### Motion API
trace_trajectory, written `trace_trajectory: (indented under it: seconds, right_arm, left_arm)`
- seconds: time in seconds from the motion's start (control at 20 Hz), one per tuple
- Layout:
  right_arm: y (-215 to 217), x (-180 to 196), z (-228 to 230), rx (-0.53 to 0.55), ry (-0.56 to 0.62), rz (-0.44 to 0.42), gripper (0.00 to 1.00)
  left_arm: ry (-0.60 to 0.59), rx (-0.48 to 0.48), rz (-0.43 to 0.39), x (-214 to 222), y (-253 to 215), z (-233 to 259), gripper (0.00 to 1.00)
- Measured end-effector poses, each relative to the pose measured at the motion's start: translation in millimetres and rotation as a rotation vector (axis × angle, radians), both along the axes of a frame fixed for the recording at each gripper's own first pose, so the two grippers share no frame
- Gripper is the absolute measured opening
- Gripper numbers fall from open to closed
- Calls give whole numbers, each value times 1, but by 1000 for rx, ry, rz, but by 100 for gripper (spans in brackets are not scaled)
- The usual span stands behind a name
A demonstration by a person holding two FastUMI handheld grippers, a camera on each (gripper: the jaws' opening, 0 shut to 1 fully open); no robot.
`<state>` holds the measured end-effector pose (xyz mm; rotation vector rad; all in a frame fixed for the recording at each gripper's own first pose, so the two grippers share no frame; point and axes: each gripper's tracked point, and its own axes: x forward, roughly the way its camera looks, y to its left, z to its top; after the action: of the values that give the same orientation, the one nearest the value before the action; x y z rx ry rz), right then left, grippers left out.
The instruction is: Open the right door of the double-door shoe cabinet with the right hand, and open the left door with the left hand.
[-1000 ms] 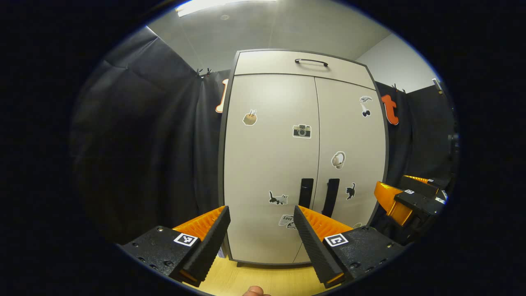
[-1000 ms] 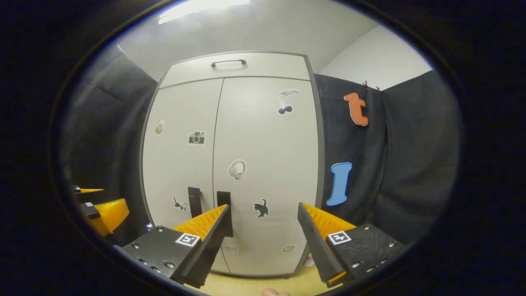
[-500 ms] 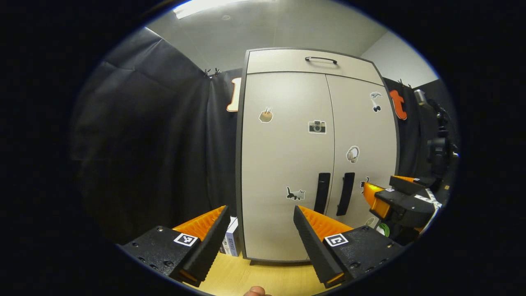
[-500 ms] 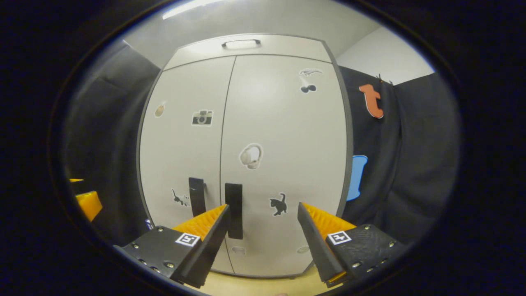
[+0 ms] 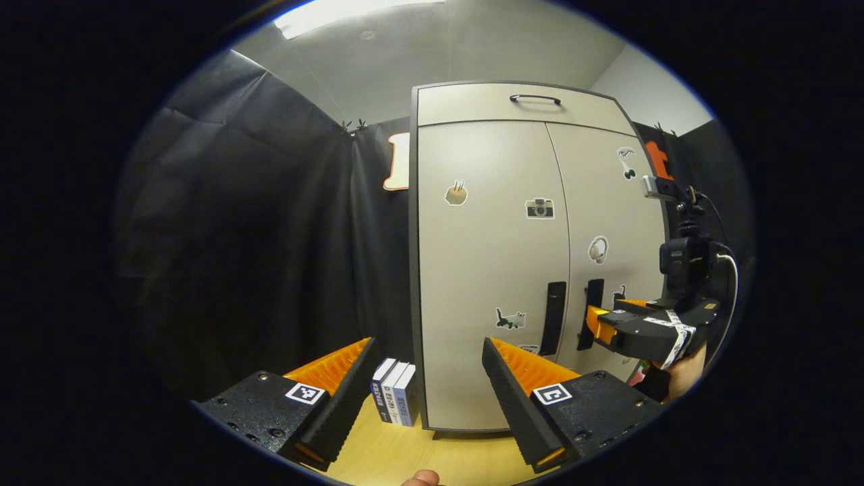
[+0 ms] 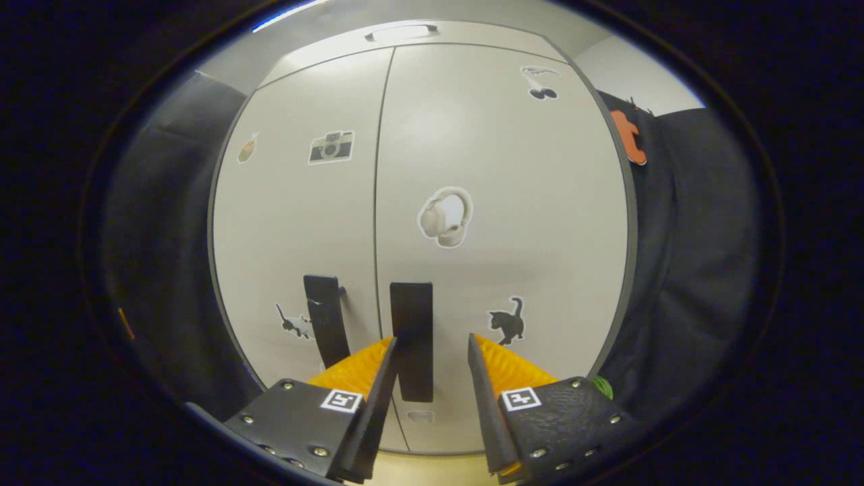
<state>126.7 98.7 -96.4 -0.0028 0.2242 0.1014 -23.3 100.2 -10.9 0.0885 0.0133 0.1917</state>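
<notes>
Left gripper view: the left gripper [image 5: 426,378] is hanging back from the shoe cabinet [image 5: 486,270], fingers spread wide and grasping nothing. Both doors are sitting shut. The left door handle [image 5: 553,318] and right door handle [image 5: 592,314] are standing side by side at the centre seam. The right gripper [image 5: 597,324] is closing on the right handle, a hand [image 5: 685,368] holding it from below. Some boxes [image 5: 397,401] are standing on the floor just beside the cabinet's left side.

Right gripper view: the right gripper [image 6: 426,374] is facing the right door [image 6: 503,223], fingers part-open with nothing clamped, the right door handle [image 6: 412,337] lying between them; contact cannot be told. The left door handle [image 6: 326,329] is sitting just to the side.

Risks, as judged: the near finger is crowding the narrow gap between the handles, so a slight drift could be catching the left handle or jamming against it. Closing too shallow on the bar could be letting it slip once pulling begins. The left gripper is aiming left of the seam and will need swinging across, without clipping the right one.
</notes>
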Motion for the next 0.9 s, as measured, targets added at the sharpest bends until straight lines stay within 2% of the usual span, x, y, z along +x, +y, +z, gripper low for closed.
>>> trace_trajectory:
  seconds: [0.1,0.15,0.25,0.35,0.4,0.45,0.55,0.6,0.65,0.9]
  right_arm:
    - [9,5,-5,15,14,8,60]
    - [12,9,-8,15,17,10,42]
    - [14,13,-12,-3,16,-2,34]
    - [15,17,-18,-14,30,-9,34]
    - [14,14,-14,-9,10,-15,30]
    - [15,16,-17,-19,13,-13,34]
    - [15,15,-17,-28,5,-13,24]
    - [15,15,-16,-17,-2,-13,29]
    - [16,16,-16,-21,-3,-4,22]
    - [15,9,-16,-24,-7,10,22]
  left_arm:
    - [5,-9,-2,2,3,-4,96]
    - [9,-18,-4,4,5,-6,96]
    - [15,-31,0,6,11,-10,96]
    - [22,-34,11,5,19,-13,96]
    - [22,-35,19,6,23,-13,96]
    - [24,-39,26,5,27,-15,96]
    - [29,-55,33,7,31,-18,96]
    - [31,-68,32,8,31,-19,96]
    - [31,-82,29,9,31,-21,96]
    - [41,-110,10,9,24,-24,96]
